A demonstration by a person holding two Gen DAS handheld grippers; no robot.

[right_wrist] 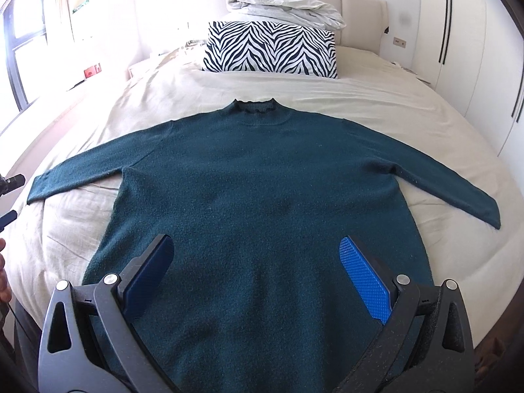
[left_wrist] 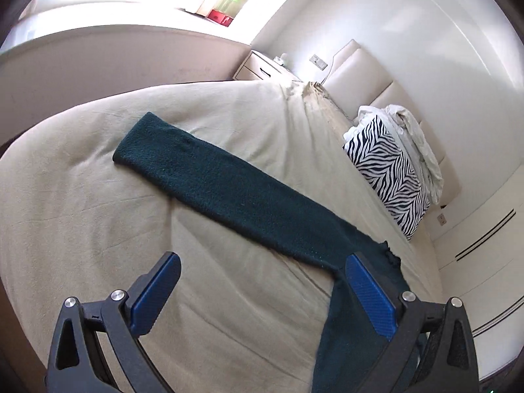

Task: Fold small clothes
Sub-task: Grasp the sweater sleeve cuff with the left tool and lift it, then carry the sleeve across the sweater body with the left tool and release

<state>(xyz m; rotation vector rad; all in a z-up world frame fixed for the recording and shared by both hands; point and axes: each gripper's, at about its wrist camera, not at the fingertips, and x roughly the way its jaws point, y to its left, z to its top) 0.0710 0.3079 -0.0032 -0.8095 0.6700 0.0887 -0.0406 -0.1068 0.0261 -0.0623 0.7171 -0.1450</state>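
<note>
A dark green knit sweater [right_wrist: 262, 190] lies flat on the beige bed sheet [right_wrist: 137, 104], collar toward the headboard, both sleeves spread out to the sides. My right gripper [right_wrist: 257, 255] hovers open over the sweater's lower body, its blue pads wide apart with nothing between them. In the left wrist view one long sleeve [left_wrist: 209, 177] runs across the sheet from the cuff at upper left to the body at lower right. My left gripper [left_wrist: 262, 273] stands open above the sheet beside the sleeve's armpit, empty. Its right finger [left_wrist: 370, 298] overlaps the sweater's side edge.
A zebra-striped pillow [right_wrist: 270, 49] with a crumpled white blanket [right_wrist: 285, 8] on top rests against the padded headboard [right_wrist: 360, 3]. A white nightstand [left_wrist: 262, 67] stands beyond the bed's far corner. White wardrobe doors [right_wrist: 475, 49] run along the right. Another tool's dark parts [right_wrist: 11, 181] show at the left edge.
</note>
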